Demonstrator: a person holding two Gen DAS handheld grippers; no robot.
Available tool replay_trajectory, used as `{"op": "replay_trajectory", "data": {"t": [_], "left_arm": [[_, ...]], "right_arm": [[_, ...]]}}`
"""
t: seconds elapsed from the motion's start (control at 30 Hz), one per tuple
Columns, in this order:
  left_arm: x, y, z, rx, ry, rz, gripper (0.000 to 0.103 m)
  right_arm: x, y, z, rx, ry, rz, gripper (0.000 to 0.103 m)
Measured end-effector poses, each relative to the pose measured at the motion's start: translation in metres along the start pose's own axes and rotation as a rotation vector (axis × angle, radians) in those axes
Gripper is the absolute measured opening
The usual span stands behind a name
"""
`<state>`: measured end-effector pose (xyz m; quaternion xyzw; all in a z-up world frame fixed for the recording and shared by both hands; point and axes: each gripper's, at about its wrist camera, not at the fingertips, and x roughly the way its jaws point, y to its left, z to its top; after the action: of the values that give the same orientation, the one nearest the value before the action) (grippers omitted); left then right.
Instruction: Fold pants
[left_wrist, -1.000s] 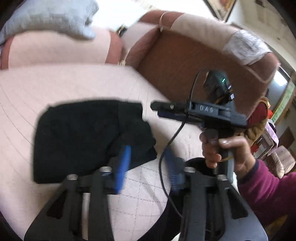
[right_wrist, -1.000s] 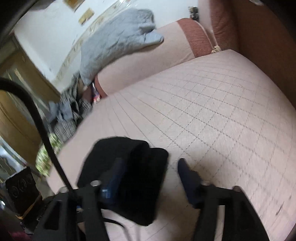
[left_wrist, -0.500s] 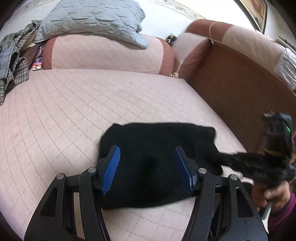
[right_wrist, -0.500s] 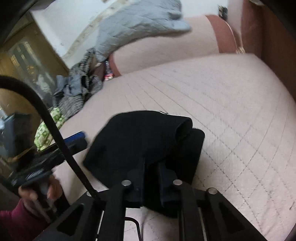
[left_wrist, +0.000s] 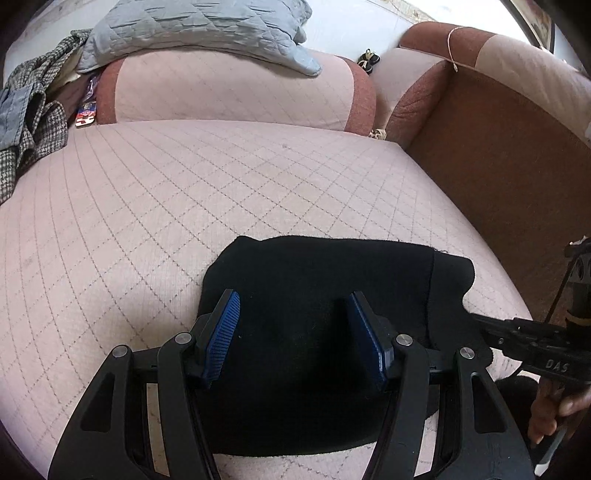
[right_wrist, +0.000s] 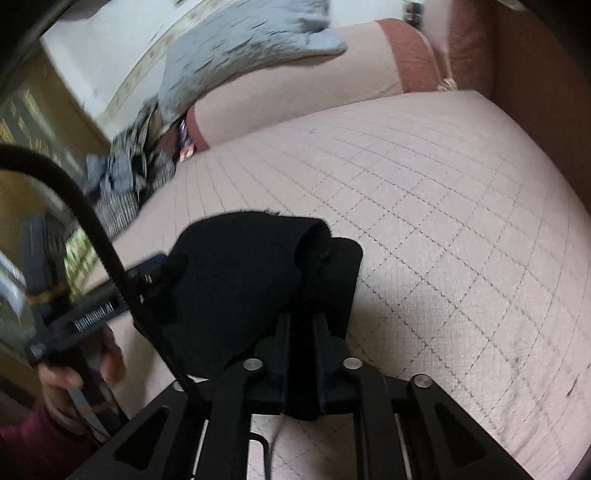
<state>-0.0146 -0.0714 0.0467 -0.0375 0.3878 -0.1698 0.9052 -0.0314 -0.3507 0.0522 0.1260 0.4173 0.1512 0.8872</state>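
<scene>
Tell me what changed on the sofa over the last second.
The left claw swung over the black pants, jaws wide, gripping nothing. The right claw closed on the pants' near edge; its jaws are now easing open with cloth still between them. The pants stayed folded on the cushion.

Black pants (left_wrist: 317, 295) on pink grid-quilted sofa (left_wrist: 184, 192), grey quilted blanket (left_wrist: 199, 26), blue gripper pads (left_wrist: 221, 332).
</scene>
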Motion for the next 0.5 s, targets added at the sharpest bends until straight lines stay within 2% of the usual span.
{"op": "replay_trajectory", "data": {"t": [0.03, 0.07, 0.1, 0.27, 0.43, 0.5], "left_arm": [[0.0, -0.001, 0.0, -0.001, -0.001, 0.002, 0.061], [0.0, 0.0, 0.001, -0.005, -0.001, -0.002, 0.061], [0.0, 0.0, 0.001, -0.011, 0.0, -0.003, 0.061], [0.001, -0.001, 0.002, 0.004, 0.001, 0.006, 0.061], [0.0, 0.004, 0.001, -0.02, -0.011, -0.005, 0.061], [-0.003, 0.006, 0.004, -0.035, -0.013, -0.003, 0.061]], "right_arm": [[0.0, 0.0, 0.0, -0.001, -0.001, -0.005, 0.032], [-0.001, 0.001, 0.0, -0.006, -0.007, -0.006, 0.043], [-0.004, 0.002, 0.0, -0.01, -0.022, -0.003, 0.049], [-0.008, -0.003, 0.01, 0.004, -0.064, 0.047, 0.049], [-0.002, -0.002, 0.013, -0.018, -0.188, 0.102, 0.049], [0.004, -0.004, 0.012, 0.003, -0.186, 0.113, 0.05]]}}
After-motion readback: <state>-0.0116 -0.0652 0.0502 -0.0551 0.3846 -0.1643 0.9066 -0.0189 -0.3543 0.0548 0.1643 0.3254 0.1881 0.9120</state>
